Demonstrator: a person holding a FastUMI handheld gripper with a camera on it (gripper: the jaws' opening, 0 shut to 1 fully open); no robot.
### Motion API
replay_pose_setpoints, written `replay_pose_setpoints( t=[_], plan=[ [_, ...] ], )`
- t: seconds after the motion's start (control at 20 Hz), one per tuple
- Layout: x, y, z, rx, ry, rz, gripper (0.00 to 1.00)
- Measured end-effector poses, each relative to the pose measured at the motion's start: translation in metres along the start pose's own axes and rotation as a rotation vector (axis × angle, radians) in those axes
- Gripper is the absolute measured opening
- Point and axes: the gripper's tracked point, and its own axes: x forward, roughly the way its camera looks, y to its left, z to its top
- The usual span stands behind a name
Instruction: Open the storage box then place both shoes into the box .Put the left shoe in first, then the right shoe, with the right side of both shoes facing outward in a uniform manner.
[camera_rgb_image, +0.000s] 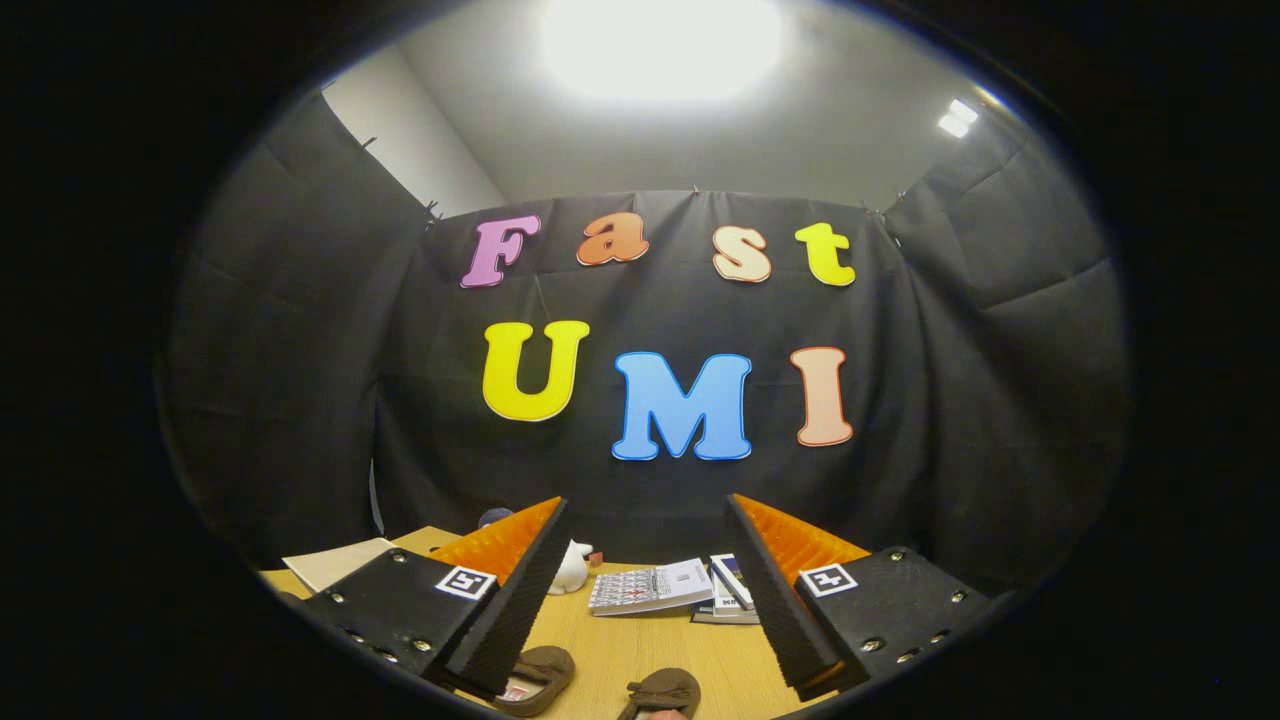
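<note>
Gripper view: tool (640, 590) spread wide, pinching nothing, raised above wooden desk (640, 650). Two brown shoes, left-hand shoe (540, 672) and right-hand shoe (662, 692), lying side by side between the fingers, close beneath. Booklets (655, 586) and small white figurine (571, 570) beyond. Judged barely begun: neither shoe boxed, storage box yet to be opened.

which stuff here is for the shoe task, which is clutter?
Job: two shoes on the table, between the open fingers.
Clutter: booklets, white figure, paper sheet. The box can't be made out.
</note>
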Motion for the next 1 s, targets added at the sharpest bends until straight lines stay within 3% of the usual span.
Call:
replay_pose_setpoints(
  t=[0.4,0.6,1.0],
  plan=[
    [0.0,0.007,-0.004,0.033,0.006,0.006,0.95],
    [0.003,0.02,-0.023,0.086,0.072,0.02,0.95],
    [0.007,0.083,-0.066,0.331,0.22,0.139,0.96]
  ],
)
